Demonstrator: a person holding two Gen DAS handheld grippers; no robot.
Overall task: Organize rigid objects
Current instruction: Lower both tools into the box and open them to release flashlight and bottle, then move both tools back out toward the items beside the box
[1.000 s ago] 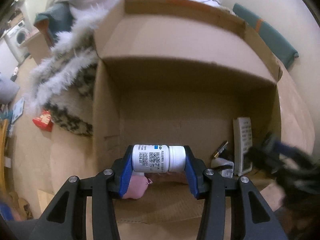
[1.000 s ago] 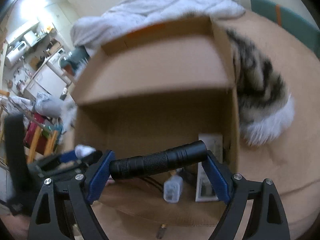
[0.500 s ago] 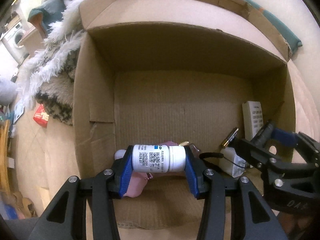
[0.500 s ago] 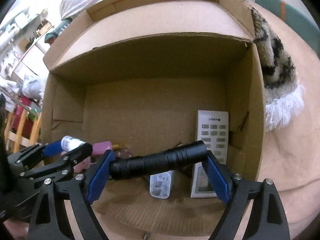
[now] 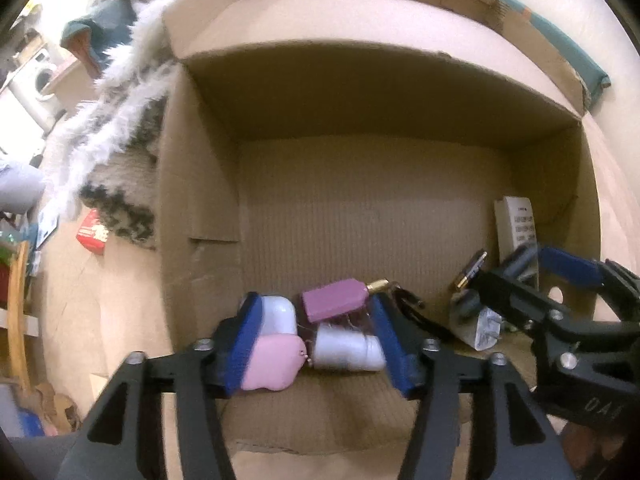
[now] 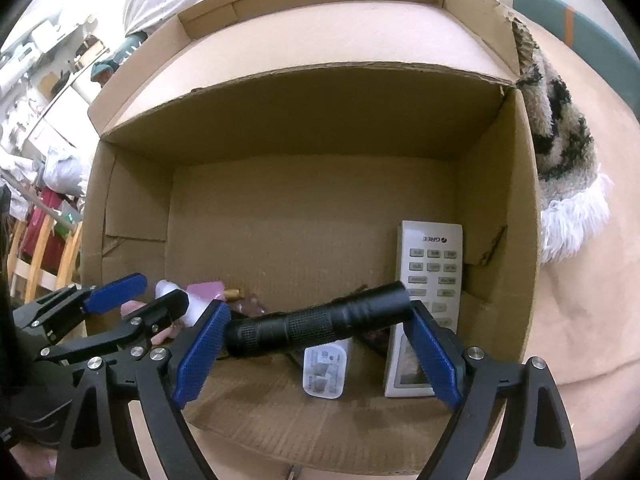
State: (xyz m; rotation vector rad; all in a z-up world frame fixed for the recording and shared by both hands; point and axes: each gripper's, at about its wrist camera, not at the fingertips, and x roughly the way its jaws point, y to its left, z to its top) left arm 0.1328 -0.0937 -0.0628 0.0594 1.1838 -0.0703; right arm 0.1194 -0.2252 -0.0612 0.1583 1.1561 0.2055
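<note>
My left gripper (image 5: 316,340) is open over the near left floor of a cardboard box (image 5: 200,184). The white pill bottle (image 5: 346,348) lies blurred between its fingers, free of the pads, beside a pink case (image 5: 272,364), a white case (image 5: 278,316) and a purple block (image 5: 334,304). My right gripper (image 6: 316,344) is shut on a black flashlight (image 6: 320,324), held crosswise above the box's near right floor. The left gripper also shows in the right wrist view (image 6: 136,300).
In the box (image 6: 496,216) lie a white remote (image 6: 428,280), a white charger plug (image 6: 324,372) and a small dark item. A furry black-and-white throw (image 5: 120,128) lies left of the box, with a red packet (image 5: 92,236) on the floor.
My left gripper opened and let go of the white bottle, which dropped among the pink and purple items. My right gripper stayed shut on the flashlight and moved slightly further into the box.
</note>
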